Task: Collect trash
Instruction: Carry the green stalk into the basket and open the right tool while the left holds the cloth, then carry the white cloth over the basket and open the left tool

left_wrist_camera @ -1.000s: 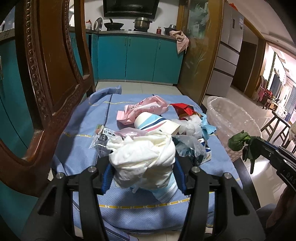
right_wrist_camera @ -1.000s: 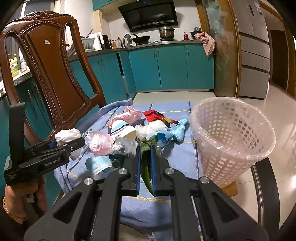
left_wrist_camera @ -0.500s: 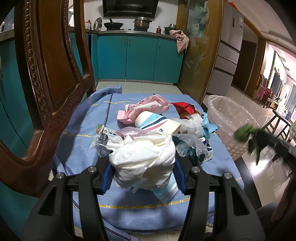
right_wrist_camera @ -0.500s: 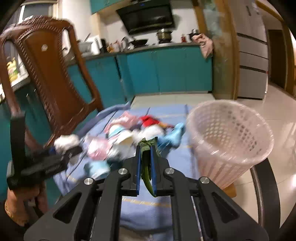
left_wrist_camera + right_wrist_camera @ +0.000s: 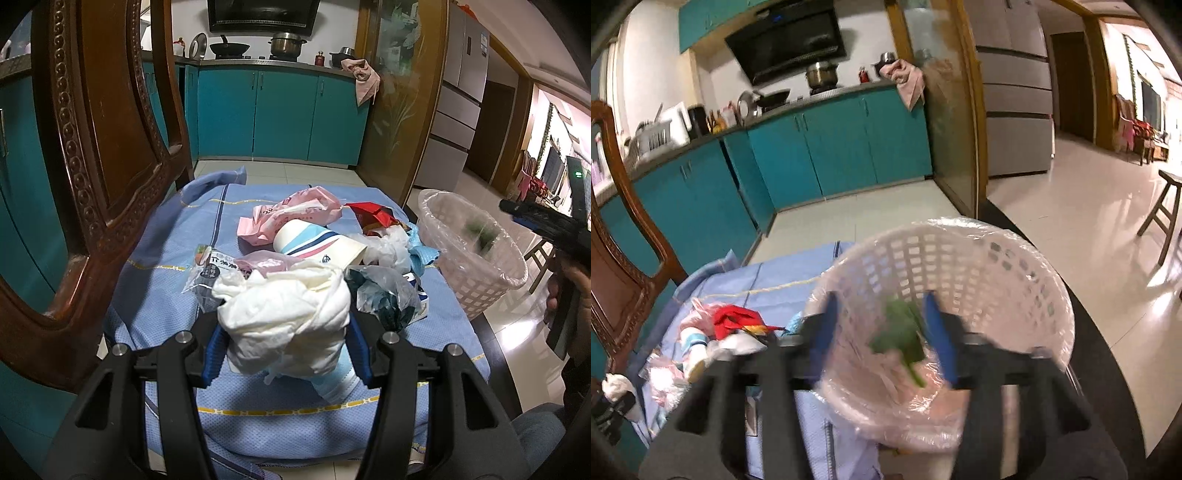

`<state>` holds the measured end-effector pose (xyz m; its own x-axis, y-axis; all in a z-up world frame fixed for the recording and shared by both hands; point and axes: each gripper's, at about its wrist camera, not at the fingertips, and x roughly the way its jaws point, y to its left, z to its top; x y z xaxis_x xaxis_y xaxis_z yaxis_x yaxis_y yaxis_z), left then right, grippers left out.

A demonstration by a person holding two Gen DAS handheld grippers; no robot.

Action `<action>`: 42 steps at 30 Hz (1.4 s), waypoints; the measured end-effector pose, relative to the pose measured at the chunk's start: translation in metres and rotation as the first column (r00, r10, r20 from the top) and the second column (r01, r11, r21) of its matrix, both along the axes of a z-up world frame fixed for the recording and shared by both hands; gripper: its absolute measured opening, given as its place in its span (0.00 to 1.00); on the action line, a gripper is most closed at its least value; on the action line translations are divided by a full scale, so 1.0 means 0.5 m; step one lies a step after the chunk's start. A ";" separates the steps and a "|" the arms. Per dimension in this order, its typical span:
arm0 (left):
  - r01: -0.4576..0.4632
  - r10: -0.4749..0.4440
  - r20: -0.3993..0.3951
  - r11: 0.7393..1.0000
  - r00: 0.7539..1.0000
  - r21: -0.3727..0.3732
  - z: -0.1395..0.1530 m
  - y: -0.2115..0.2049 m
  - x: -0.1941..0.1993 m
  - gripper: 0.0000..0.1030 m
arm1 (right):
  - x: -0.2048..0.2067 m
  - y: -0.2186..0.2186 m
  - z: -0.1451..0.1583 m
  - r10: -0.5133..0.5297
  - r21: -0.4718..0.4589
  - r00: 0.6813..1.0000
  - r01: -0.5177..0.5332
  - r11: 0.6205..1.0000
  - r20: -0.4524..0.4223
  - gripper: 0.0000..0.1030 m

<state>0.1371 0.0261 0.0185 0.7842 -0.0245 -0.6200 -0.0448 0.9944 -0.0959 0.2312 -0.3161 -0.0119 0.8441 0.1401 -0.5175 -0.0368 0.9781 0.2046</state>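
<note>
My left gripper [image 5: 284,332] is shut on a crumpled white tissue wad [image 5: 284,317], held just above the blue tablecloth [image 5: 166,251]. My right gripper [image 5: 882,332] is open over the white lined trash basket [image 5: 960,258]. A green leafy scrap [image 5: 901,336], blurred, is between the spread fingers, falling inside the basket; it shows as a green blur in the left wrist view [image 5: 484,232]. The basket [image 5: 476,266] stands at the table's right edge. A trash pile lies mid-table: pink bag [image 5: 291,214], striped paper cup [image 5: 317,243], red wrapper [image 5: 373,218], clear plastic bag [image 5: 384,291].
A carved wooden chair back [image 5: 99,155] stands close on the left. Teal kitchen cabinets [image 5: 273,114] line the back wall. A wooden stool [image 5: 1163,210] stands on the tiled floor at right. The right gripper's body [image 5: 546,225] hovers beside the basket.
My right gripper swung right from the pile to over the basket and opened, letting go of the green scrap. My left gripper stayed still with the tissue wad.
</note>
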 end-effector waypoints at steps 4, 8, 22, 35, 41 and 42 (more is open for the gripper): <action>0.001 -0.001 0.000 1.000 1.000 0.001 -0.001 0.001 0.000 0.54 | -0.087 0.010 0.031 -0.002 0.024 0.997 0.000 1.000 0.077 0.66; 0.011 -0.011 -0.007 1.000 1.000 0.013 -0.004 -0.004 -0.002 0.53 | -0.182 0.044 0.023 0.008 0.033 0.993 -0.012 0.999 0.114 0.81; 0.038 -0.038 -0.035 0.999 0.999 0.014 0.022 -0.067 0.019 0.53 | -0.210 0.054 0.008 0.071 0.024 0.995 -0.073 0.997 0.070 0.82; 0.404 -0.404 -0.011 0.915 0.915 -0.002 0.142 -0.460 0.291 0.53 | -0.198 -0.071 -0.017 -0.113 0.167 0.993 0.106 0.980 0.034 0.82; 0.454 -0.450 -0.074 0.890 0.890 0.045 0.107 -0.570 0.384 0.84 | -0.195 -0.075 -0.027 -0.106 0.176 0.994 0.103 0.979 0.013 0.82; 0.427 -0.422 -0.085 0.903 0.902 0.040 0.102 -0.561 0.391 0.84 | -0.195 -0.072 -0.027 -0.102 0.173 0.995 0.098 0.980 0.014 0.82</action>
<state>0.3329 -0.2546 0.0694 0.6604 -0.3084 -0.6847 0.3782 0.9243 -0.0515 0.1337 -0.3524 -0.0255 0.8697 0.1393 -0.4735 0.0529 0.9275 0.3701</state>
